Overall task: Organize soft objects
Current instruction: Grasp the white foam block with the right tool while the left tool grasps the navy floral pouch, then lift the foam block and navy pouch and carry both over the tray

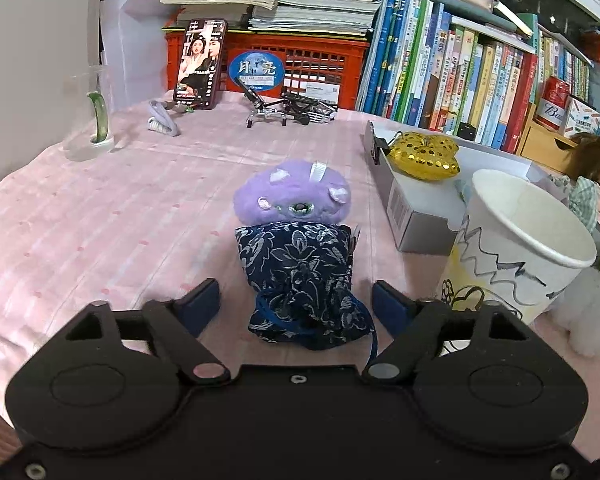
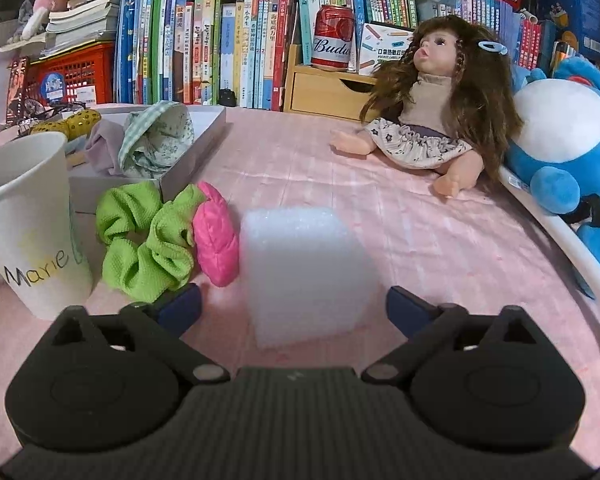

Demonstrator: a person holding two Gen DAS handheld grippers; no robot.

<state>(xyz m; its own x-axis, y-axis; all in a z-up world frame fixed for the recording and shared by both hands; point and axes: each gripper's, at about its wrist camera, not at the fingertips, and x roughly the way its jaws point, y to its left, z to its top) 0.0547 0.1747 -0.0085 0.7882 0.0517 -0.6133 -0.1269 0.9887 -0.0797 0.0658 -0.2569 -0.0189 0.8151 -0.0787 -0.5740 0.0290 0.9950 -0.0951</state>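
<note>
Navy floral fabric drawstring pouch (image 1: 300,276) is straddled, untouched, by spread left gripper (image 1: 296,300), purple plush (image 1: 292,196) just beyond. White foam block (image 2: 308,268) sits between spread right gripper (image 2: 294,304) jaws, untouched.

Soft things lying near the grey cardboard box (image 2: 188,152)

Navy floral drawstring pouch (image 1: 304,280) touches purple plush toy (image 1: 292,196) left of it; green scrunchie (image 2: 144,240), pink quilted pad (image 2: 216,240), white foam block (image 2: 304,272) in front.
</note>
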